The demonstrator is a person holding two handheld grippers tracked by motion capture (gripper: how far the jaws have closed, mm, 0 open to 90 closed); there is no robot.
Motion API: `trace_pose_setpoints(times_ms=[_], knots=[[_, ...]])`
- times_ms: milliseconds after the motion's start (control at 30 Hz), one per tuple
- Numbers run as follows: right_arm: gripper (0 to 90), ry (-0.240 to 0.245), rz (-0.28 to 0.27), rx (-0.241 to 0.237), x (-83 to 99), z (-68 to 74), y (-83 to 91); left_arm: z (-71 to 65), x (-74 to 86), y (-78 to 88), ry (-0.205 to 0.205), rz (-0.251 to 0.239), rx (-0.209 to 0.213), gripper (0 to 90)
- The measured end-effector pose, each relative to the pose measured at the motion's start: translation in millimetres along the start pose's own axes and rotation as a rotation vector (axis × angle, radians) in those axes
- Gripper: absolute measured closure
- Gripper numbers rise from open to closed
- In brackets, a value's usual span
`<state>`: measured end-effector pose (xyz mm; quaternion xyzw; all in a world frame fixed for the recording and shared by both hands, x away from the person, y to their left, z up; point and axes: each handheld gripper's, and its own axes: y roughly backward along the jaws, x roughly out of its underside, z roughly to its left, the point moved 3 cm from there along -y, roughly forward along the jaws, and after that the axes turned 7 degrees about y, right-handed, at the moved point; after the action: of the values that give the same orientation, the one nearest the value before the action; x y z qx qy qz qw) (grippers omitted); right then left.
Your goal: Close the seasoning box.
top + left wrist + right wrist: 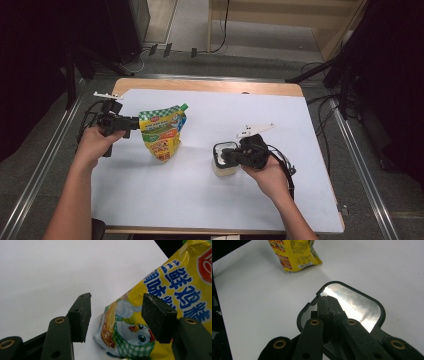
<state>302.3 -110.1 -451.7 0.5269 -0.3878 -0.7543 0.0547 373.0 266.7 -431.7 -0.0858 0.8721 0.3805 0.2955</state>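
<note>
A yellow spouted food pouch [162, 135] with a green cap stands tilted on the white table sheet. My left gripper [136, 122] is at its upper left edge. In the left gripper view the jaws [116, 312] stand apart with the pouch's [175, 275] lower corner between them, and the left pad [81, 317] is clear of it. A small white container [224, 170] with a black rim sits right of centre. My right gripper [223, 156] is shut, its tips [328, 301] over the near rim of the container's shiny lid [357, 302].
The white sheet [200, 200] covers a wooden table with its far edge [210, 86] bare. Metal rails run along both sides. Cables lie on the floor beyond the table. The pouch [294, 255] shows far off in the right gripper view.
</note>
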Motion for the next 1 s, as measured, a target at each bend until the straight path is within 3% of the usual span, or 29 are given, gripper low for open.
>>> trace_pose_setpoints(times_ms=[100, 367, 600, 1000], knots=[[90.0, 0.005, -0.003, 0.001, 0.1, 0.5, -0.3, -2.9, -1.0, 2.0, 0.001, -0.015, 0.024, 41.4], [80.8, -0.013, -0.015, 0.001, 0.3, -4.3, 2.6, -0.2, 0.0, 0.7, 0.014, 0.0, 0.006, 39.8], [69.0, -0.051, -0.073, 0.042, 4.3, -24.2, 18.2, 0.0, 0.6, -1.0, 0.011, 0.009, -0.003, 39.3], [49.7, -0.092, -0.114, 0.139, 21.7, -59.7, 36.3, 0.1, 1.1, -2.6, 0.009, 0.014, -0.008, 38.6]])
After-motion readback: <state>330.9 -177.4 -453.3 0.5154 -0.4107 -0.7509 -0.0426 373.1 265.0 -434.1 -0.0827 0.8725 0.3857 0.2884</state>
